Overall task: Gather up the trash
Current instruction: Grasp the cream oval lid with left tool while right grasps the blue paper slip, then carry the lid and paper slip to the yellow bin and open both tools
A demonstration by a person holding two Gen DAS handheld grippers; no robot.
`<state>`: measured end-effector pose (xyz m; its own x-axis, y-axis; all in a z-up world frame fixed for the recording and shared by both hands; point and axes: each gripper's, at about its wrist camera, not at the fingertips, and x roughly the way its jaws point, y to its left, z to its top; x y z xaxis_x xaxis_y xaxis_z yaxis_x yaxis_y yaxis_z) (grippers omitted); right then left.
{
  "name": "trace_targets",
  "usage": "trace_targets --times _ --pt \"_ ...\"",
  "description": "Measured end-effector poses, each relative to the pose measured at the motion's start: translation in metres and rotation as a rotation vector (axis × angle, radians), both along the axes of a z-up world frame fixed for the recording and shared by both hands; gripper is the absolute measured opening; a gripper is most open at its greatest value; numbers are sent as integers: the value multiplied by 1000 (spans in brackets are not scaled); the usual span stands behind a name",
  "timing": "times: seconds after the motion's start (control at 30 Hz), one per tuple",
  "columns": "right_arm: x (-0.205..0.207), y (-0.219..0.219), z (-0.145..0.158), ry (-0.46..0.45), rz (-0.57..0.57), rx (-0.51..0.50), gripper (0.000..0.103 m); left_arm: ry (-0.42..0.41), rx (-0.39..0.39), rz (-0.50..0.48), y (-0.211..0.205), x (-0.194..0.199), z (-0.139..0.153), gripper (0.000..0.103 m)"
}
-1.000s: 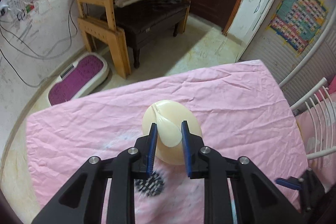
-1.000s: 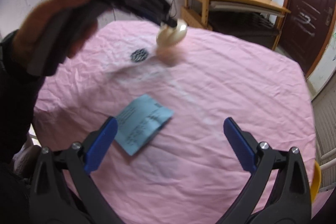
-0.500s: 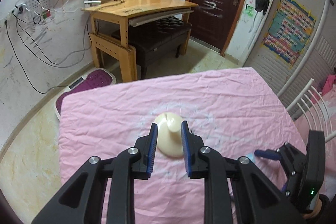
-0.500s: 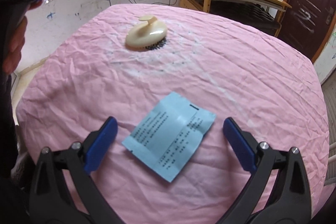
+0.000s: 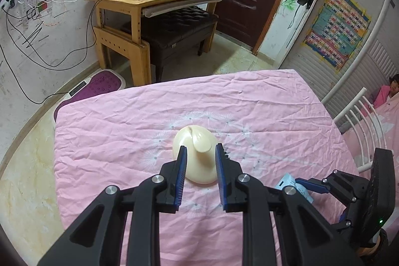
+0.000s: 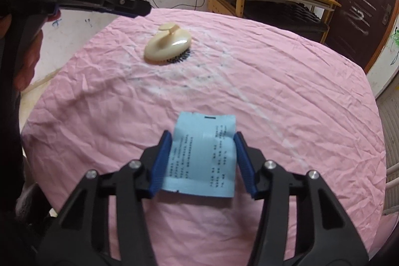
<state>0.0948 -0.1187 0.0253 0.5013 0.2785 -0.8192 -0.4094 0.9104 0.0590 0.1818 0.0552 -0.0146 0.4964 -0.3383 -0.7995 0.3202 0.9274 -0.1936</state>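
Right gripper (image 6: 203, 161) seemingly around receipt (image 6: 203, 153)

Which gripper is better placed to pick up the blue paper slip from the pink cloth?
Right. The right gripper brackets the blue paper slip, its jaws having just closed onto its edges. The left gripper points at the cream brush, holding nothing.

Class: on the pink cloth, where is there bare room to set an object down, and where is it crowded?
Bare: the wide stretch right of the blue paper out to the pink cloth's edge, and the strip between paper and cream brush. Crowded: around the paper, where the right tongs have just been closing with it between them.
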Motion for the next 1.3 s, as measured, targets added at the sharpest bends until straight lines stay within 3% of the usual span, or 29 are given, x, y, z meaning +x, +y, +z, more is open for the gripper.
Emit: trace_targets --times 0.27,0.53,0.73,0.9,1.13,1.3 --pt "-4 2 0 -7 13 -31 49 136 38 -6 -18 38 -25 19" --pt "-5 -1 0 -10 25 -11 49 158 74 5 -31 45 -31 19" --pt "-6 -5 1 -19 26 37 49 120 133 17 -39 40 -31 16" --pt "-7 -8 8 -39 26 56 49 97 120 18 -40 36 -19 16" --pt "-7 -19 18 -75 13 75 49 -69 208 41 -53 7 15 16" --pt "-7 -44 25 -102 -29 97 49 -126 230 6 -78 -7 30 16"
